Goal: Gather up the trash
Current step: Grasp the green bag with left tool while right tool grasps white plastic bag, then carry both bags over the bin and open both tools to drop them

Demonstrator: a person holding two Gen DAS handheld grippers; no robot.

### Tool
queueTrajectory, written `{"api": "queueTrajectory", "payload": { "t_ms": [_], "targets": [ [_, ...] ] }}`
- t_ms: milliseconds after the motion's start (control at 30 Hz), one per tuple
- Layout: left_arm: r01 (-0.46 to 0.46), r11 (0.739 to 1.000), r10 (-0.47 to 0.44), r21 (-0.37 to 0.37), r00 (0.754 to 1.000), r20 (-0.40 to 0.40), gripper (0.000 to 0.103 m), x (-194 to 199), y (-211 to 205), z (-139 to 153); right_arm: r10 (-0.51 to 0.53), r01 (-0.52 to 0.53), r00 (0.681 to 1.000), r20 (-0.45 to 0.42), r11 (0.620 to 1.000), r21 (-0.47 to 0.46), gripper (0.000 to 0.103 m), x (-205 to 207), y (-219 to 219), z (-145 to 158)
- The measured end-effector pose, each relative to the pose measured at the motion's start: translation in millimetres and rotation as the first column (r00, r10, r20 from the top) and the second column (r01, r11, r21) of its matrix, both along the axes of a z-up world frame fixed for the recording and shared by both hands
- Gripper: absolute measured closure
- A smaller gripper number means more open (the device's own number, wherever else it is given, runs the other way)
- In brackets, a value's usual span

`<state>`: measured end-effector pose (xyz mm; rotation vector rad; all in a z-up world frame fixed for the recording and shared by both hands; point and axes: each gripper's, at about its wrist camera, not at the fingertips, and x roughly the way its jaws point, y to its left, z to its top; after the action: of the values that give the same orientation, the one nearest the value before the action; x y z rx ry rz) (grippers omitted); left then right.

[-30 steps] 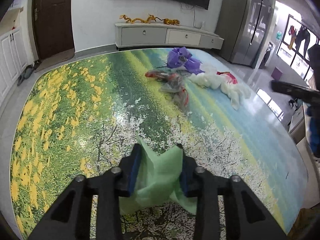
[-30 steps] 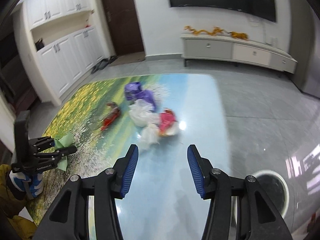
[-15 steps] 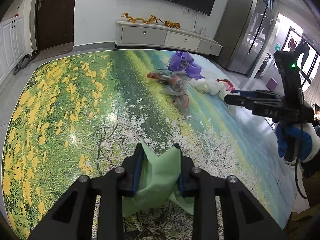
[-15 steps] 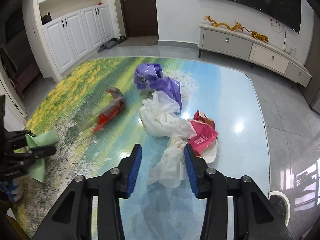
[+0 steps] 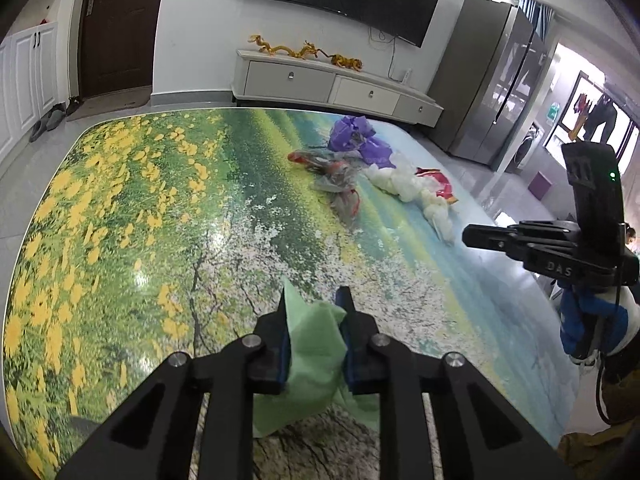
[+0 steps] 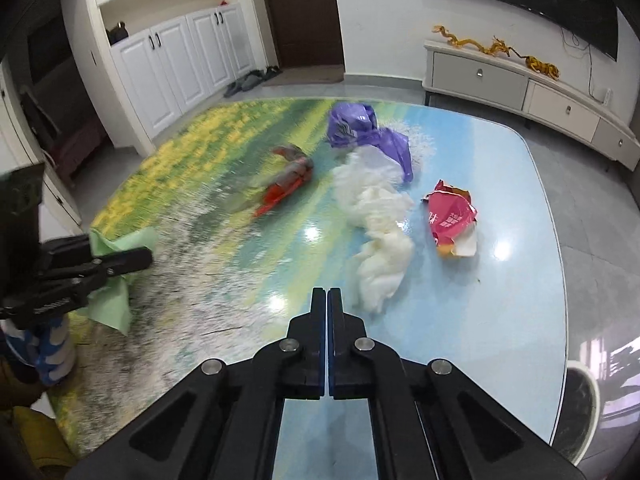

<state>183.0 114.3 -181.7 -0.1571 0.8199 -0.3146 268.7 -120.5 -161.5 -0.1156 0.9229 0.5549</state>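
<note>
The left claw pinches a pale green bag, most of it hanging below the fingers over the near edge of the bench. The right claw is pressed together on nothing, its blue pads meeting just short of the white plastic wad, which lies at about 1 o'clock from the tips.

The rest of the trash sits in one loose cluster toward the far middle of the bench: a purple bag at 12 o'clock touching the white wad, a clear and red wrapper at 11 o'clock standing slightly apart, and a pink snack packet at 2 o'clock beside the wad.

The step in hand looks like fetching the first piece for the green bag. To do it well, the right claw should spread before it reaches the white wad, then come down over the near tail, where the plastic bunches thick enough to bite. A grip on one thin layer would likely slip, and a sweep across the glossy bench would push the wad away. The left claw should keep its hold and present the bag's mouth; whether that mouth is open cannot be told here
</note>
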Motion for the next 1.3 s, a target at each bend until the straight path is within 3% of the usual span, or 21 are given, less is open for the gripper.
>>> {"api": "queueTrajectory", "payload": {
  "t_ms": [67, 133, 167, 200, 433, 633, 700, 733, 967, 1300],
  "targets": [
    [-0.005, 1.0, 0.005, -0.005, 1.0, -0.001, 0.085, -3.0, 0.9, 0.5, -0.019, 0.019, 1.0, 0.019, 1.0, 0.0, 0.101, -1.8, -2.2, 6.3],
    [-0.011, 1.0, 0.011, -0.006, 1.0, -0.001, 0.085, -4.8, 1.6, 0.7, -0.046, 0.045, 0.999, 0.021, 0.999, 0.027, 0.084, 2.2, -8.4, 11.1],
    [-0.015, 1.0, 0.015, -0.008, 1.0, -0.001, 0.085, -5.4, 2.4, 0.9, -0.062, 0.061, 0.998, 0.027, 0.998, 0.033, 0.067, 4.9, -11.3, 12.4],
    [-0.018, 1.0, 0.018, -0.01, 1.0, -0.001, 0.085, -5.4, 3.6, 0.8, -0.07, 0.069, 0.997, 0.032, 0.997, 0.034, 0.06, 7.7, -13.2, 12.8],
    [-0.033, 0.999, 0.032, -0.018, 0.999, -0.006, 0.085, 4.5, 8.6, -1.2, -0.079, 0.079, 0.997, -0.005, 0.996, 0.031, 0.06, 40.1, -12.2, -8.7],
    [-0.038, 0.999, 0.037, -0.031, 0.999, -0.013, 0.085, 10.8, 9.7, -1.2, -0.106, 0.106, 0.994, -0.005, 0.994, -0.029, 0.06, 62.2, -4.7, -28.9],
    [-0.041, 0.999, 0.041, -0.035, 0.999, -0.016, 0.085, 10.9, 10.5, -0.9, -0.107, 0.107, 0.994, -0.002, 0.994, -0.017, 0.088, 62.9, -5.5, -29.3],
    [-0.044, 0.998, 0.043, -0.039, 0.999, -0.019, 0.085, 10.4, 10.9, -0.5, -0.105, 0.105, 0.994, -0.007, 0.994, -0.007, 0.088, 61.6, -6.5, -28.7],
    [-0.037, 0.998, 0.038, -0.048, 0.999, 0.008, 0.085, -5.7, 6.1, 12.7, -0.055, 0.058, 0.998, -0.036, 0.996, 0.067, 0.091, 19.0, -19.0, -13.9],
    [-0.006, 0.998, 0.01, -0.059, 0.997, 0.08, 0.085, -45.8, -6.6, 42.7, -0.053, 0.05, 0.998, 0.022, 0.993, 0.106, 0.091, -65.0, -44.8, 22.1]
  ]
}}
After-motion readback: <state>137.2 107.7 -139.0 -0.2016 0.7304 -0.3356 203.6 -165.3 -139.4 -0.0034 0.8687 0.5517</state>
